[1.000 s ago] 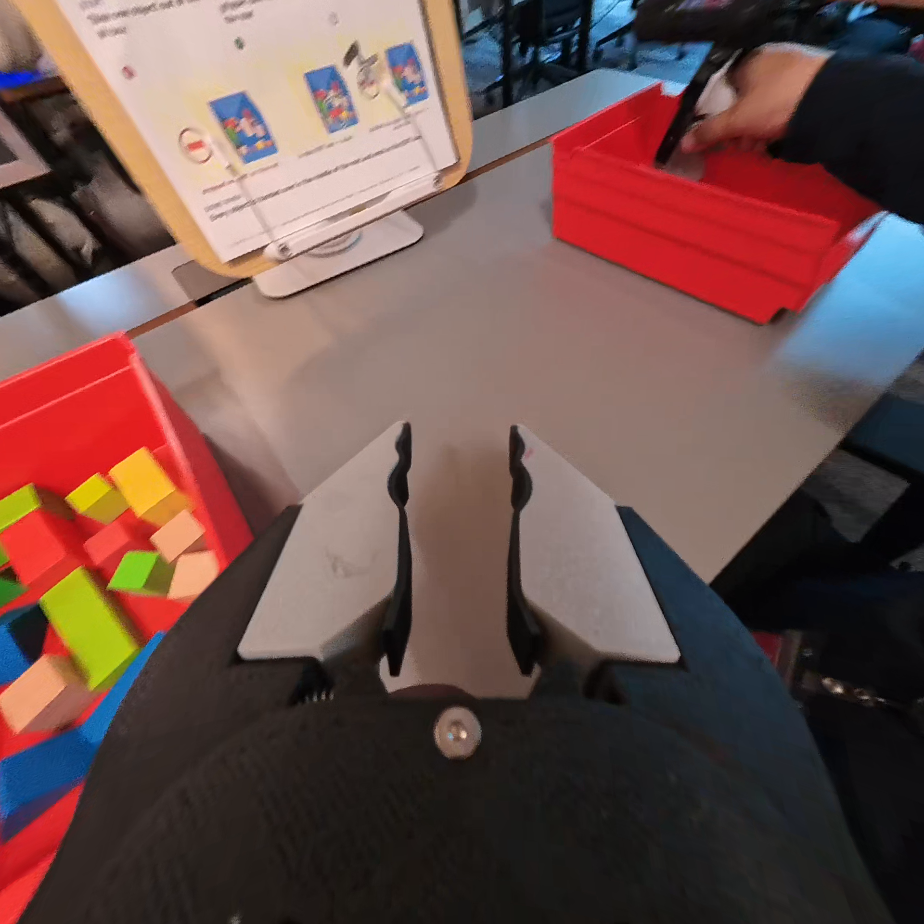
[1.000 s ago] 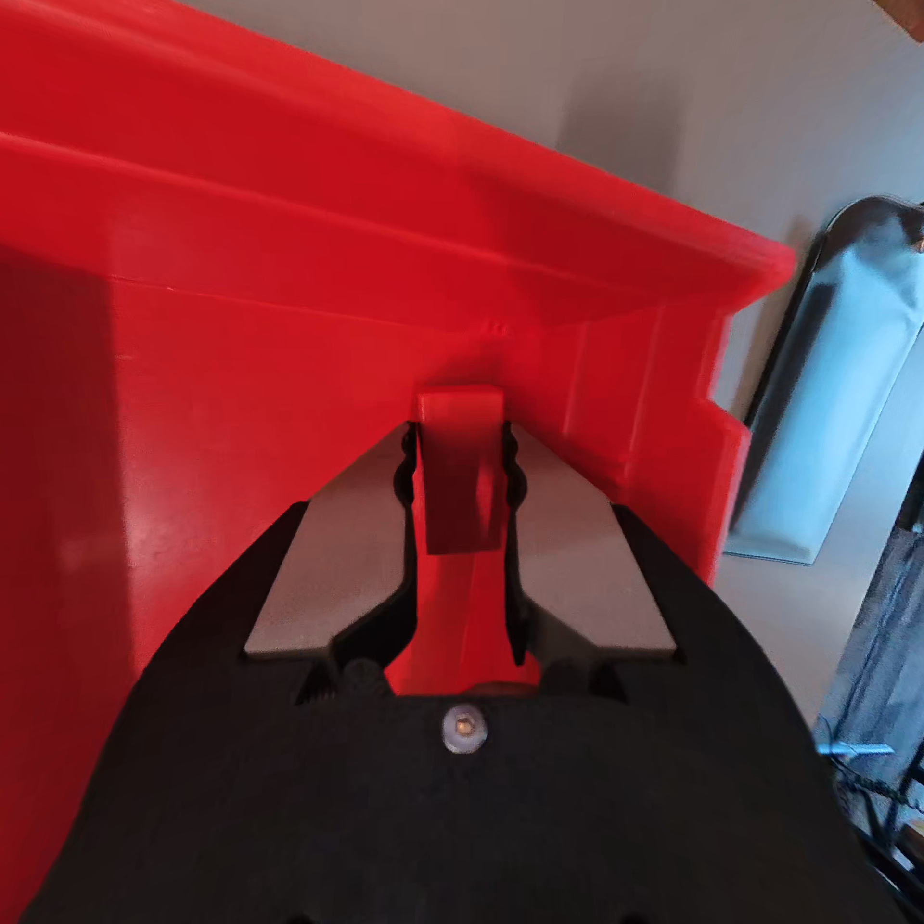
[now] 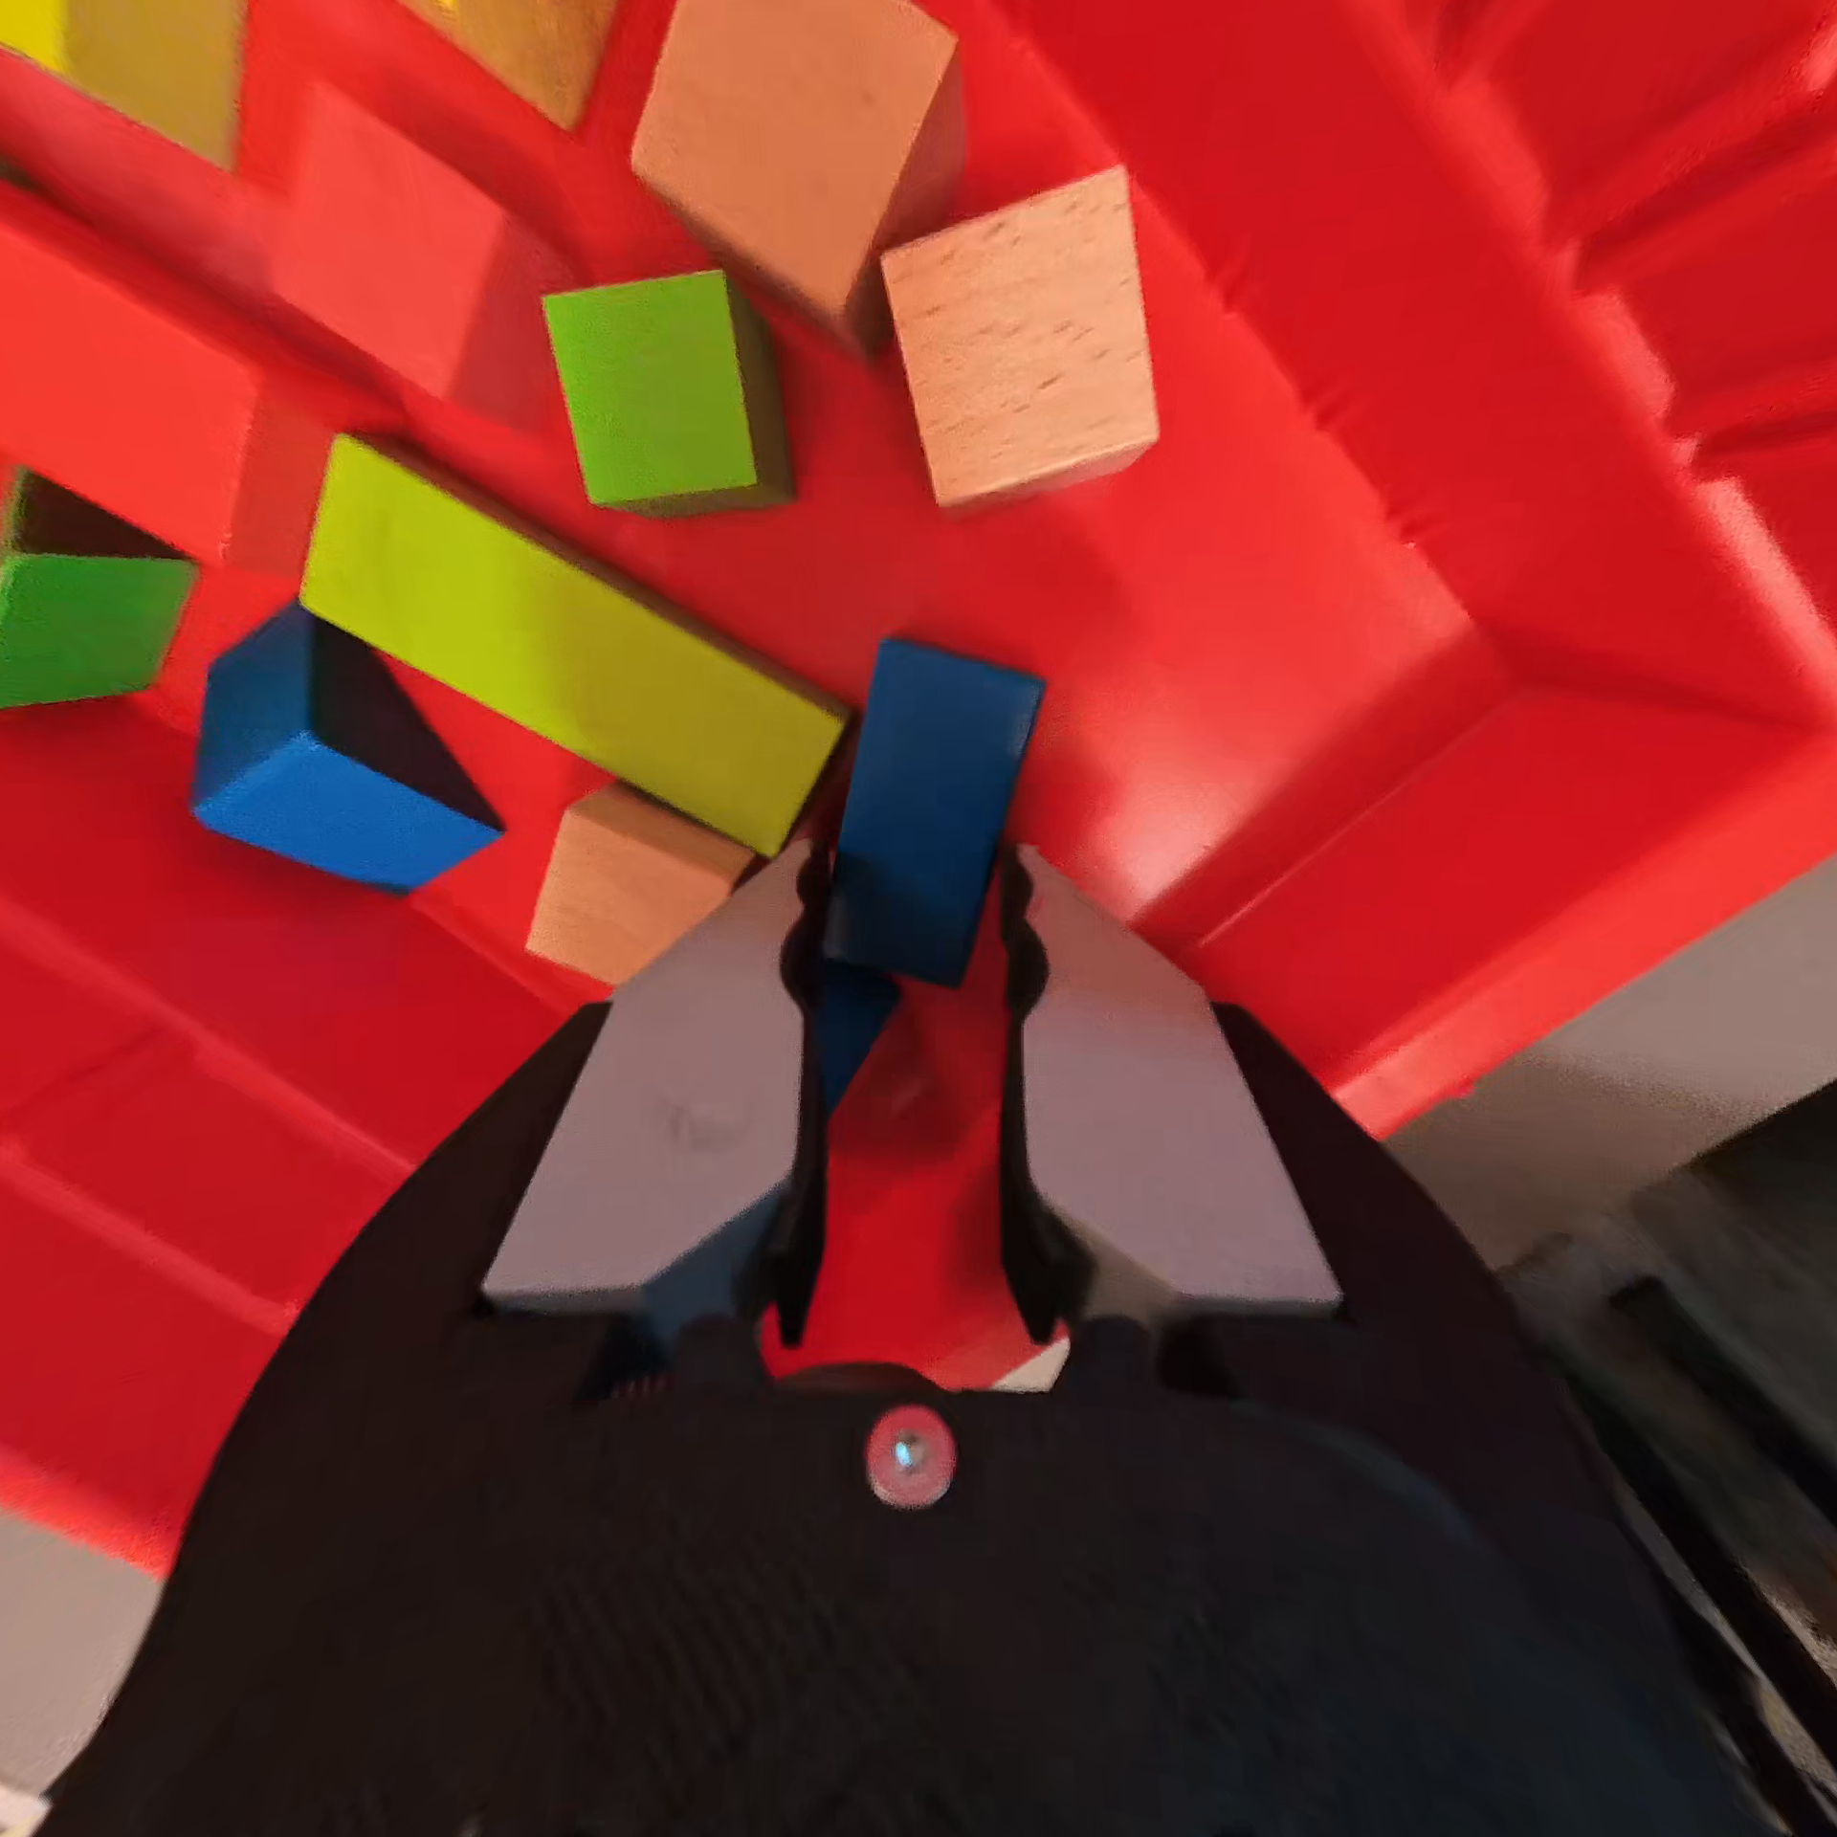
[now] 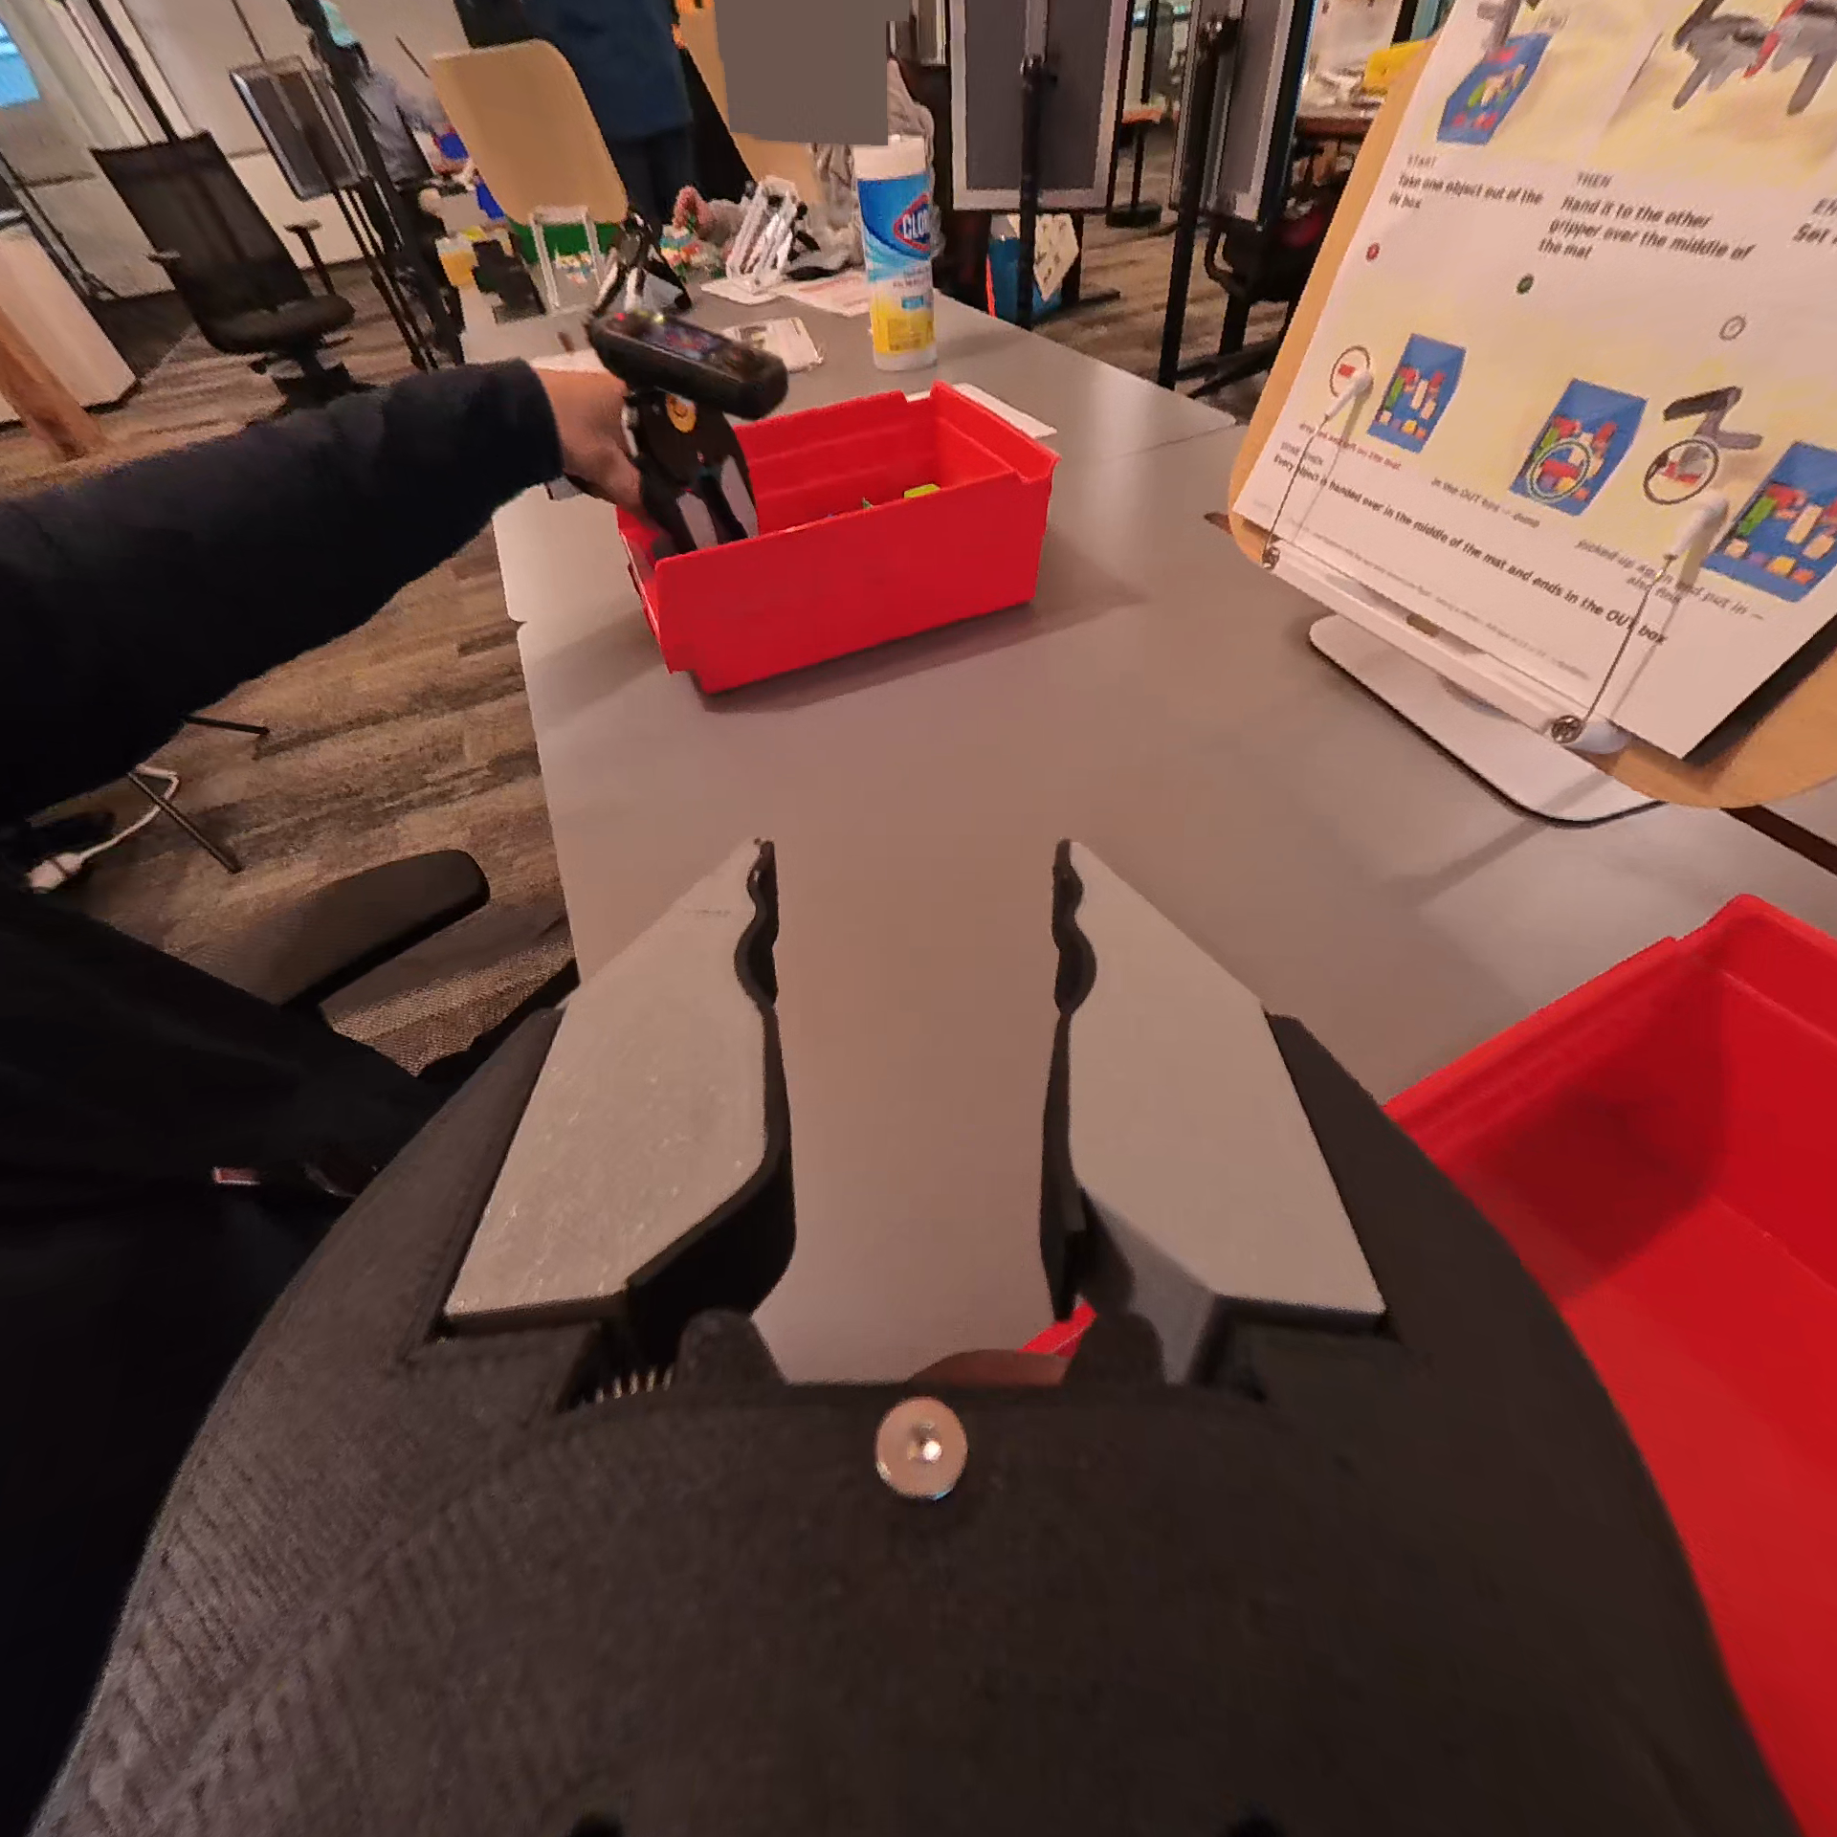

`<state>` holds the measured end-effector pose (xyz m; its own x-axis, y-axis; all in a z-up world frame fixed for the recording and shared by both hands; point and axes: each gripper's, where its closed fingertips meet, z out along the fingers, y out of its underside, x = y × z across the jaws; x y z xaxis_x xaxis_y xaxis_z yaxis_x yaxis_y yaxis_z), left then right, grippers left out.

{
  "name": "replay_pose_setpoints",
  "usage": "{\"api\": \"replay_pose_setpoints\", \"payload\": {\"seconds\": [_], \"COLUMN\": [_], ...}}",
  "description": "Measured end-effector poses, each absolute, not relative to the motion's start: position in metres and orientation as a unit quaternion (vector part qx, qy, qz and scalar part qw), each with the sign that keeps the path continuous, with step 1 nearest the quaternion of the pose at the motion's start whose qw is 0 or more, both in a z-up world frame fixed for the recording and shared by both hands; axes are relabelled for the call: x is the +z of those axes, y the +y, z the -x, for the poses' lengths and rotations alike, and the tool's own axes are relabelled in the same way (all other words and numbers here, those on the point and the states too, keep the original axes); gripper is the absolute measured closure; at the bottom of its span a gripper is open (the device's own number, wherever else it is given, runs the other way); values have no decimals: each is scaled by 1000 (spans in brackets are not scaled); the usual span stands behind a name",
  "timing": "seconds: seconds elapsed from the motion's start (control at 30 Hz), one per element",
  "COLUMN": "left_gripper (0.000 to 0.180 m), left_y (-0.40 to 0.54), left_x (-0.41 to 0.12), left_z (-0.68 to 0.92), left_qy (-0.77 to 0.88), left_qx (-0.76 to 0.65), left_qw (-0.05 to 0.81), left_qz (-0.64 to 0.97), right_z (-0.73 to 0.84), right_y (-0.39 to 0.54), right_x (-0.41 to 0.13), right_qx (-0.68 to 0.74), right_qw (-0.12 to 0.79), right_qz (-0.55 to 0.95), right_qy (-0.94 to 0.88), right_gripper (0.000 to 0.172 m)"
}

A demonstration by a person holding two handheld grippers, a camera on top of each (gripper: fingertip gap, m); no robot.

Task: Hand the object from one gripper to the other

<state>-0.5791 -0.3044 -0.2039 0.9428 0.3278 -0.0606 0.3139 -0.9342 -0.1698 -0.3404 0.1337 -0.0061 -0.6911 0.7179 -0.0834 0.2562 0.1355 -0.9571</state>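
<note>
Left wrist view: deep inside the red plastic bin [image 3: 1392, 497], among loose wooden blocks of several colours. Left gripper [image 3: 910, 855] set around one dark blue rectangular wooden block [image 3: 934, 775], which stands on end just beside a long yellow-green wooden block [image 3: 567, 646]. Fingers clenched on the blue block as far as can be seen: left one against its side, right one at its other edge (picture blurred here, so firmness hard to judge). Block not yet lifted out, apparently.

Right wrist view: right gripper [image 4: 913, 855] above the grey counter [image 4: 994, 755], fingers released and wide apart, nothing between them. Second red plastic bin [image 4: 1640, 1143] close on its right side.

Judged from this: only the picking begun. Left to do: lifting the blue block out, bringing both grippers together over the counter, closing the right fingers on it, releasing the left ones.
</note>
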Motion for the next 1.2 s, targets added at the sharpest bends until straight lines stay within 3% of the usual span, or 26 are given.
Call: {"api": "replay_pose_setpoints", "payload": {"seconds": [0.27,0.33,0.43,0.53,0.6,0.63,0.77,0.93,1.2], "left_gripper": [153,153,153,152,154,153,153,154,154], "left_y": [-304,-301,-272,-247,-213,-195,-103,-21,13], "left_x": [-205,-198,-144,-58,-1,12,19,1,2], "left_z": [578,582,595,587,546,526,432,334,310], "left_qy": [-134,-123,-156,-168,-143,-133,-75,22,66], "left_qx": [28,59,113,180,144,131,20,-160,-203], "left_qw": [39,69,271,485,632,662,718,719,725], "left_qz": [990,988,943,839,748,726,692,676,655], "right_z": [335,332,327,327,326,325,327,308,307], "right_y": [129,124,115,104,88,78,45,22,15], "right_x": [-6,-5,-8,-8,-4,-2,0,12,25], "right_qx": [568,572,571,566,578,587,592,620,682], "right_qw": [196,192,180,184,178,171,187,163,103], "right_qz": [322,314,307,298,281,272,242,221,227], "right_qy": [-731,-733,-740,-747,-745,-743,-745,-735,-688], "right_gripper": [121,122,121,122,122,122,122,120,122]}}
